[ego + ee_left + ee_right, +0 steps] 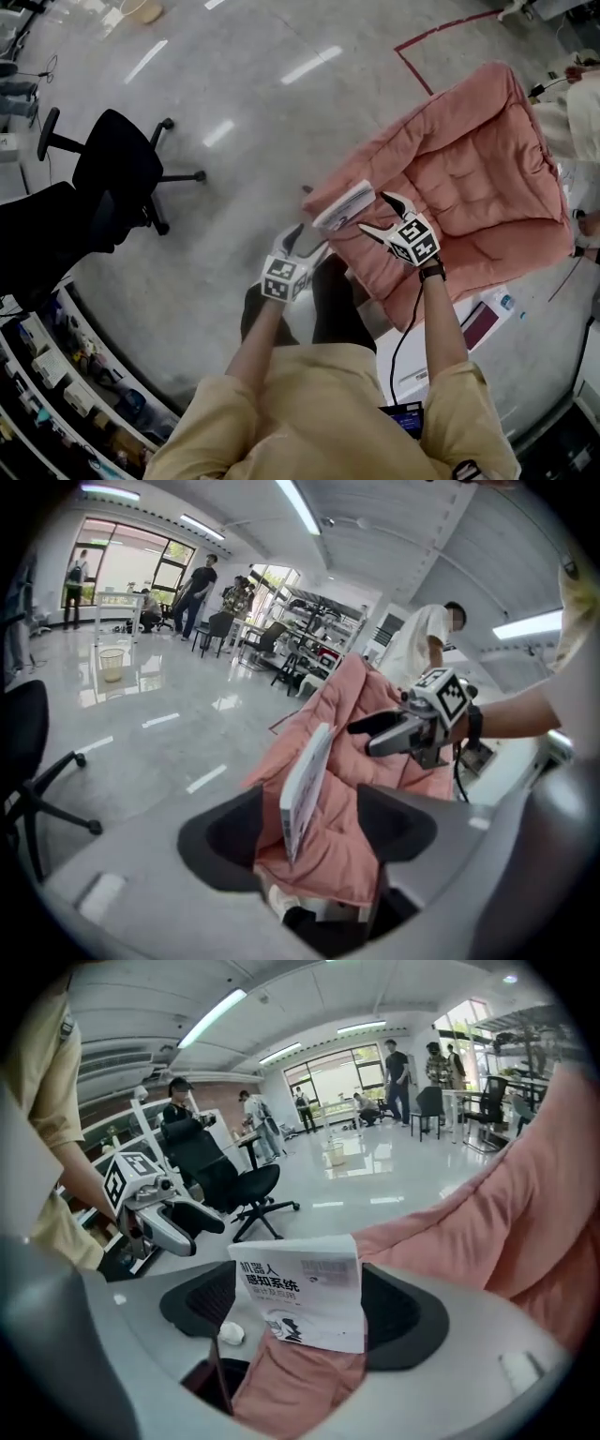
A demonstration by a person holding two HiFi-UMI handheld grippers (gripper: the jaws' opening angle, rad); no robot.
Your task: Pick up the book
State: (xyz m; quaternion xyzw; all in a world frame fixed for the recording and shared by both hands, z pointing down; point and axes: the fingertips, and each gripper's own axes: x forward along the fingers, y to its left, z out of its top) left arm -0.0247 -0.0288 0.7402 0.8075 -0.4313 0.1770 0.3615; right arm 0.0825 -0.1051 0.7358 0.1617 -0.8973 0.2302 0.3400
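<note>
A: Where is the book [344, 204]?

B: On the near left corner of the pink quilt [469, 178], right at its edge. In the head view it lies slanted, with a grey floor [244, 84] below and to the left of it.

A: And the left gripper [307, 242]?

B: It's just below and left of the book, and its jaws are spread wide. In the left gripper view the book shows edge-on in the gap between them, clear of both pads, with the quilt behind it. The jaws have nothing in their grip.

A: The right gripper [380, 216]?

B: It's over the quilt, just right of the book, and it points at the book from that side. Its jaws are also wide apart. In the right gripper view the white cover faces the camera and fills most of the gap, and it has dark print on it. I see no pad pressing on it, so the right gripper grips nothing either.

A: Do the grippers touch each other?

B: No. They are apart, one on each side of the book, and each shows in the other's view.

A: Anything else nearby?

B: A black chair [117, 164] stands on the floor, well off to the left.
</note>
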